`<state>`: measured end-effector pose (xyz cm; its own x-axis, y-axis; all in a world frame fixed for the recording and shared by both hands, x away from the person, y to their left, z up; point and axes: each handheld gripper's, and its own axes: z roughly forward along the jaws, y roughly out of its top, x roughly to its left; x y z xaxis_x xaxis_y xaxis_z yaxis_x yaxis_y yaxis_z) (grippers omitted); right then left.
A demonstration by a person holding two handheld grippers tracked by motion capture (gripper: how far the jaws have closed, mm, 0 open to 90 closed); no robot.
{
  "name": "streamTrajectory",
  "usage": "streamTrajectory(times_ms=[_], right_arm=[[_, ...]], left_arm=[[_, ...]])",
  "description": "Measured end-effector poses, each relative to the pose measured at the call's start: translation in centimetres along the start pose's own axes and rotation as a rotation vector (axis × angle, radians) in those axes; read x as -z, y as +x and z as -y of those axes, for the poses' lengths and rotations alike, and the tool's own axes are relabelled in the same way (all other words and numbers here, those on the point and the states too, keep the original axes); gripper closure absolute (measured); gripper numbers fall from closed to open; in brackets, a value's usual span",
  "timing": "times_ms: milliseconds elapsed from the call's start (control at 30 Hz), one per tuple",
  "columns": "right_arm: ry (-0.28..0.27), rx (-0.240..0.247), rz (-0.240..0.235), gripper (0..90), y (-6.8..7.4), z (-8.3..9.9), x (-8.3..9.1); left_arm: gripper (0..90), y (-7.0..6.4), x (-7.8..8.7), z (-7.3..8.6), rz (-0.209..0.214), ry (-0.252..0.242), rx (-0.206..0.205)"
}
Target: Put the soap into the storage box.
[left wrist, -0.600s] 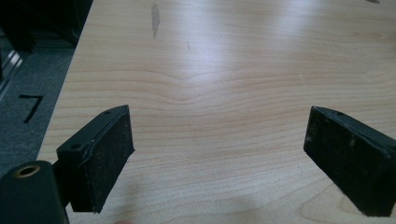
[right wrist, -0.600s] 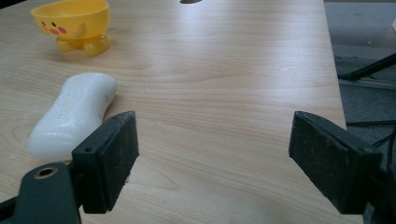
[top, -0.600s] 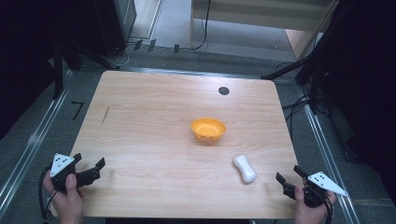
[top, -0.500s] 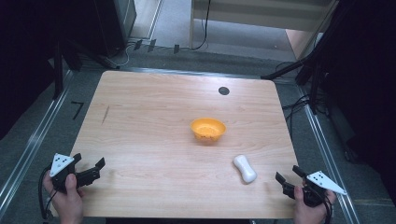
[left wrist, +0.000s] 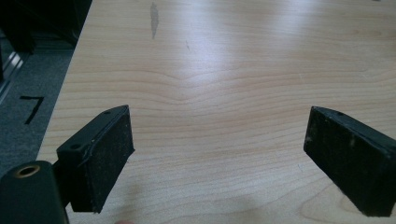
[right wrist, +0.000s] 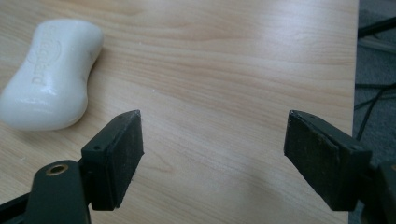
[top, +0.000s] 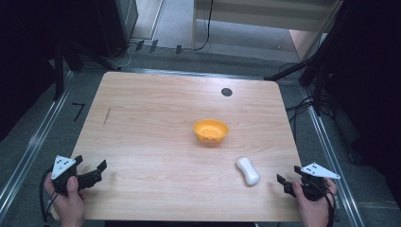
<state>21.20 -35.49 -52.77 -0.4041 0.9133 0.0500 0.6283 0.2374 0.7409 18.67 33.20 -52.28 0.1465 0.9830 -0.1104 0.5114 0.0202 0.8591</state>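
White soap bar (top: pixel 248 170) lies on the table (top: pixel 156 137), near the right tool (top: pixel 289 182), beyond its left jaw. Both tools' jaws stand apart, empty; left tool (top: pixel 92 174) well apart from the soap.

Left hand (top: pixel 66 198) and right hand (top: pixel 313 208) cut off by the bottom edge of the high view, forearms out of frame. Near edge of the table (top: pixel 156 142) partly lost at that same edge. Soap (right wrist: pixel 49 74) clipped by the left edge of the right gripper view, its embossed lettering too soft to read. Small dark disc (top: pixel 226 91) near the table's far edge too small to identify. Surroundings beyond the table's left and right edges sunk in darkness, contents unclear.
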Motion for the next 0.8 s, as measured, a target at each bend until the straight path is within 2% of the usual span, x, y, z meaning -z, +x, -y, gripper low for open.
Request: streamTrajectory(times_ms=[67, 167, 200, 233, 367, 567, 800], right_arm=[[0.066, 0.031, -0.007, 20.4, 0.4, -0.8, -0.4], [0.115, 0.053, -0.012, 20.4, 0.8, -1.5, -0.9], [0.115, 0.053, -0.012, 20.4, 0.8, -1.5, -0.9], [0.144, 0.056, -0.018, 20.4, 1.0, -1.9, -1.2], [0.172, 0.063, -0.01, 20.5, 1.2, -2.8, -1.5], [0.251, 0.056, -0.004, 19.5, 1.6, -3.7, -1.9], [0.303, 0.06, -0.011, 17.2, 2.2, -4.5, -2.4]], left_arm=[[8.7, 0.0, 0.0, 0.0, 0.0, 0.002, -0.001], [8.7, 0.0, 0.0, 0.0, -0.001, 0.002, 0.0], [8.7, 0.0, 0.0, 0.0, -0.001, 0.002, 0.0], [8.7, 0.0, 0.0, 0.0, -0.001, 0.002, -0.002], [8.7, 0.0, 0.0, 0.0, -0.002, 0.004, -0.008], [8.7, 0.0, 0.0, 0.0, -0.001, 0.006, -0.01], [8.7, 0.0, 0.0, 0.0, 0.001, 0.007, -0.006]])
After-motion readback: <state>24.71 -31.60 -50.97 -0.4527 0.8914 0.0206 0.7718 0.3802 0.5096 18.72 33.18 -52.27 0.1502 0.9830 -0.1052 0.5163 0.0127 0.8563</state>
